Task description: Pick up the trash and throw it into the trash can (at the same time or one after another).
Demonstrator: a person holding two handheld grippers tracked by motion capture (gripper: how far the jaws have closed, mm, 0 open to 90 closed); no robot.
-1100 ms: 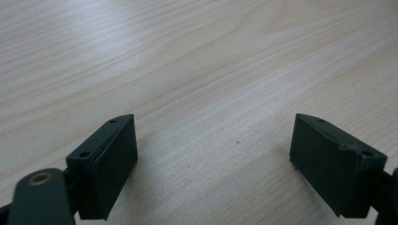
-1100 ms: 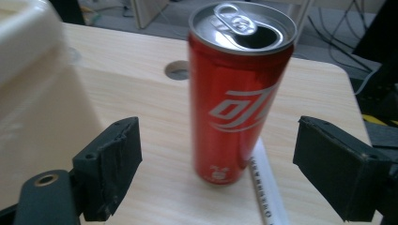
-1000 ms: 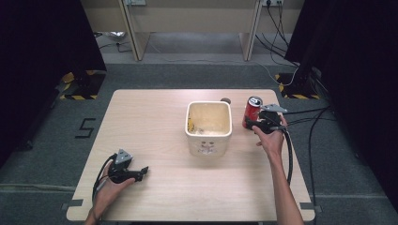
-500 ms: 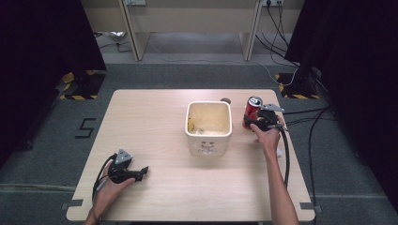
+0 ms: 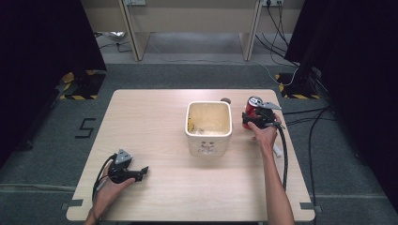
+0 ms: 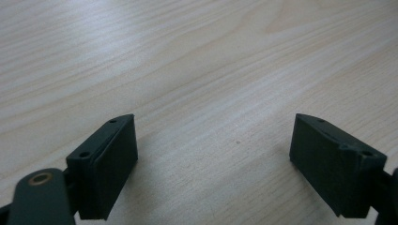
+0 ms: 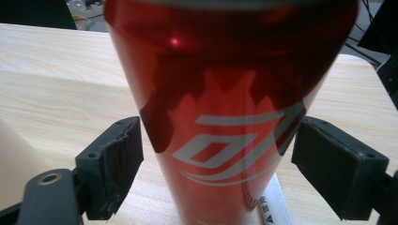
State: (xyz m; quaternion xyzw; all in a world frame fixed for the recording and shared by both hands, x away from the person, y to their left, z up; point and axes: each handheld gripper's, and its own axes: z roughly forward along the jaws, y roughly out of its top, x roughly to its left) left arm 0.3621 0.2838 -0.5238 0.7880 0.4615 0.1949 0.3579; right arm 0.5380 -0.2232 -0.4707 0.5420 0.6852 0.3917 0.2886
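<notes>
Right tool [image 5: 253,118] has crept closer around the red can [image 5: 252,108]; left tool [image 5: 136,173] unchanged. Left tool sits near, jaws apart over bare desk [image 6: 197,61]. Farther off, can stands upright between right tool's parted jaws, gaps both sides, just right of the cream bin [image 5: 209,125]. Right forearm stretched forward.

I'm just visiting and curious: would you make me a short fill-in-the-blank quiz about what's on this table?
1. The can between the right tool's jaws is coloured ____.
2. The cream tub stands to the ____ of the can in the high view.
3. The left tool, jaws apart, holds ____.
4. The table top is made of ____.

Missing words: red; left; nothing; wood
</notes>
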